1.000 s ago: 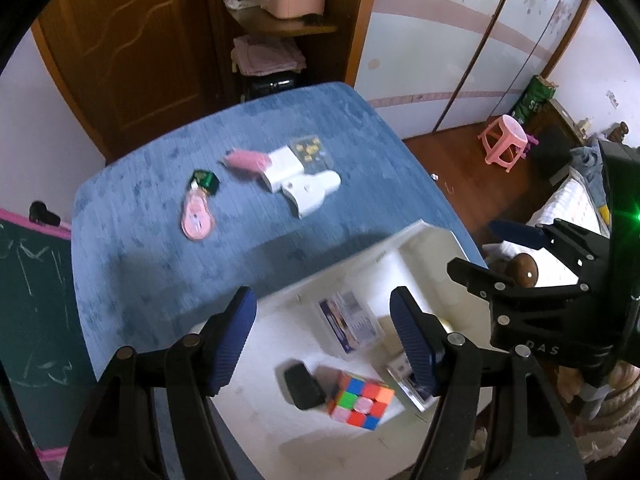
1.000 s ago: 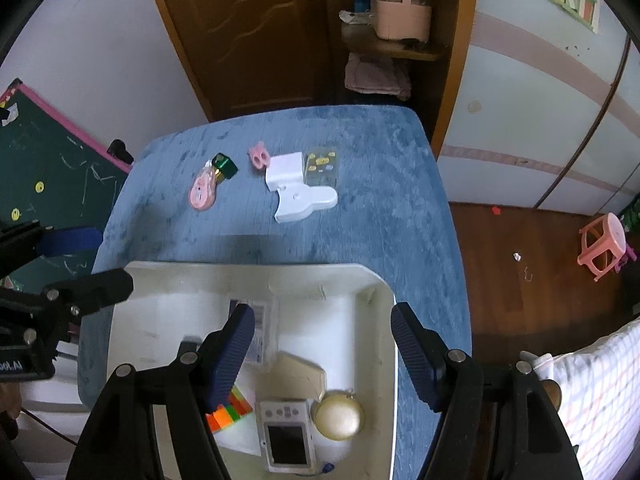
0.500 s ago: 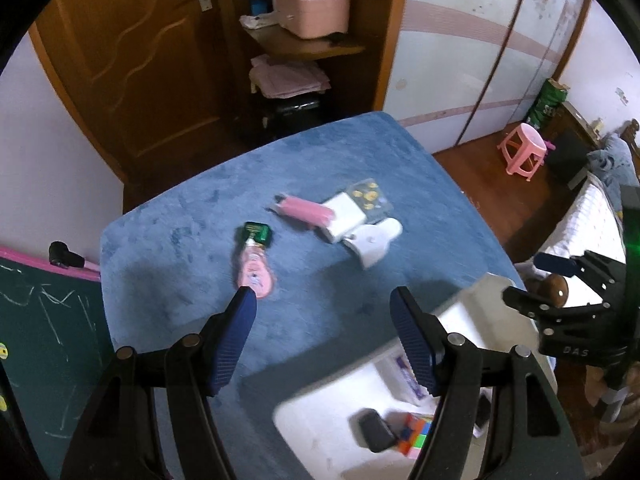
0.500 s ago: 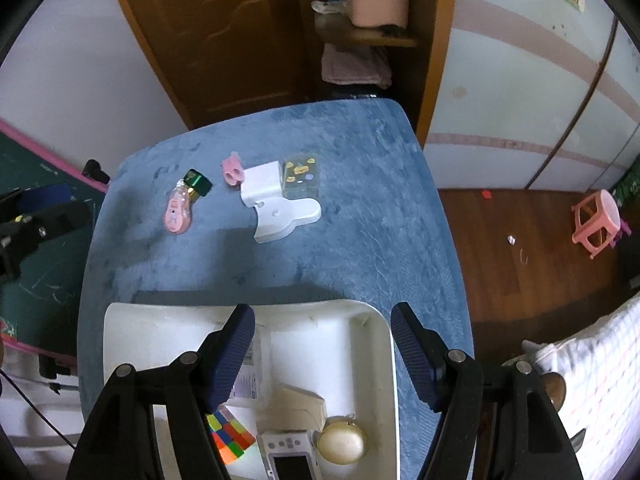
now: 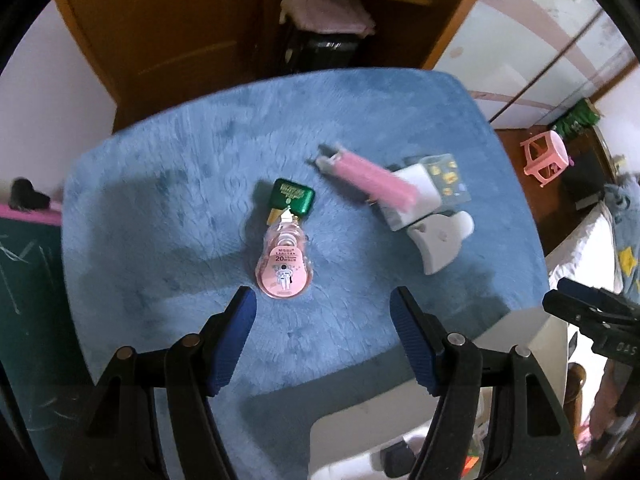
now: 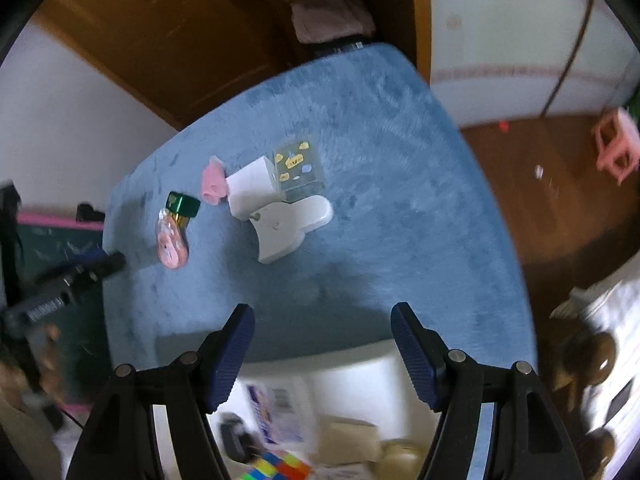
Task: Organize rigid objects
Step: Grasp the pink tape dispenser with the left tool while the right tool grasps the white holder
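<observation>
**Now over the loose things, nothing picked up yet**

Lately both my tongs have swung off the white bin (image 6: 352,364) and out over the blue tabletop (image 5: 168,216), so the sorting has moved from the filled bin to what is left outside it. My left tongs (image 5: 322,304) stand open and empty, with the pink correction-tape dispenser (image 5: 285,270) just ahead of their tips. My right tongs (image 6: 322,320) are open and empty too, over bare cloth near the bin's rim.

On the tabletop I count six loose things, though blur makes the cluster hard to separate: one dispenser, one green box (image 5: 294,196) touching its nose, one pink stapler-like piece (image 5: 370,178), one white box (image 6: 252,190), one clear sticker case (image 6: 298,168) and one white holder (image 6: 290,226).

In the bin, I see one colour cube (image 6: 276,466) among several others.
</observation>
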Action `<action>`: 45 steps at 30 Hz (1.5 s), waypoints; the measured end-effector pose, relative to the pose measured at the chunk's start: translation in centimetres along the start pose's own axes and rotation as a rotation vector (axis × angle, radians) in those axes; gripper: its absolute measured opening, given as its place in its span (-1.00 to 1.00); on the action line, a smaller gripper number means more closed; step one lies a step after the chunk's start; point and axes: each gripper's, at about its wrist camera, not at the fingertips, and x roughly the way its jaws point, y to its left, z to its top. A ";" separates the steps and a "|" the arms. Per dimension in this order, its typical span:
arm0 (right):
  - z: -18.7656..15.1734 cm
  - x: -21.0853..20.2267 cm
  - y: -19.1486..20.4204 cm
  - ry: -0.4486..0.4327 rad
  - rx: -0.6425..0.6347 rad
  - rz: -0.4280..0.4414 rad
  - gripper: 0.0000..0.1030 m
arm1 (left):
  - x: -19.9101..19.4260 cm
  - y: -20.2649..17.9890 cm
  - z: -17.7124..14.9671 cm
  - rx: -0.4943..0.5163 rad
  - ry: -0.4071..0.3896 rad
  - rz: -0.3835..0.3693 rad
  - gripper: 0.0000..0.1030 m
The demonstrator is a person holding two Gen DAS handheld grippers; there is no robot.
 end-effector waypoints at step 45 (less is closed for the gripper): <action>6.2 13.7 6.5 0.166 0.181 -0.022 0.59 | 8.8 2.0 2.4 -0.043 0.114 0.032 0.44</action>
